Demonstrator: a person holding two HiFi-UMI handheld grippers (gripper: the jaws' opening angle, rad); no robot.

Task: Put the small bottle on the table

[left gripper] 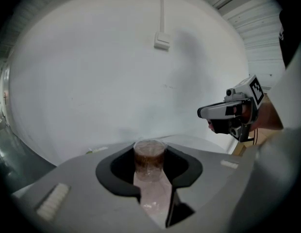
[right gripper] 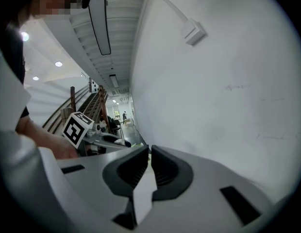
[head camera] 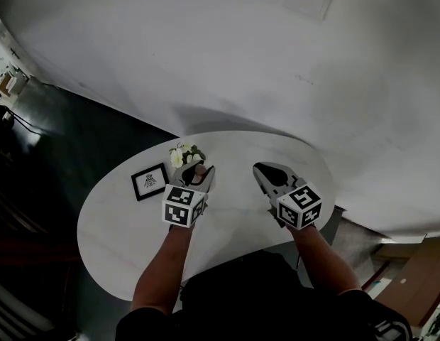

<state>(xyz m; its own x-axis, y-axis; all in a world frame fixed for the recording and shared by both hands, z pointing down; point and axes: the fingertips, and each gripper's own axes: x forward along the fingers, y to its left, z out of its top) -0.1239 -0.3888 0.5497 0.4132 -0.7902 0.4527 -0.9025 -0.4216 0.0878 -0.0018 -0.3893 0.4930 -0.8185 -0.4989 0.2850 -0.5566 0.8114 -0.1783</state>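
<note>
A small clear bottle (left gripper: 149, 163) with brownish contents stands upright between the jaws of my left gripper (left gripper: 150, 171), which is shut on it. In the head view the left gripper (head camera: 201, 171) hovers over the white oval table (head camera: 227, 219), and the bottle's top (head camera: 200, 168) shows at its tip. My right gripper (head camera: 265, 169) is beside it on the right, over the table, with its jaws together. In the right gripper view the right gripper (right gripper: 149, 165) has nothing between its pads.
A small black picture frame (head camera: 150, 182) and a little bunch of white flowers (head camera: 186, 155) stand on the table's left part, close to the left gripper. A white wall (head camera: 241, 55) curves behind the table. Dark floor lies to the left.
</note>
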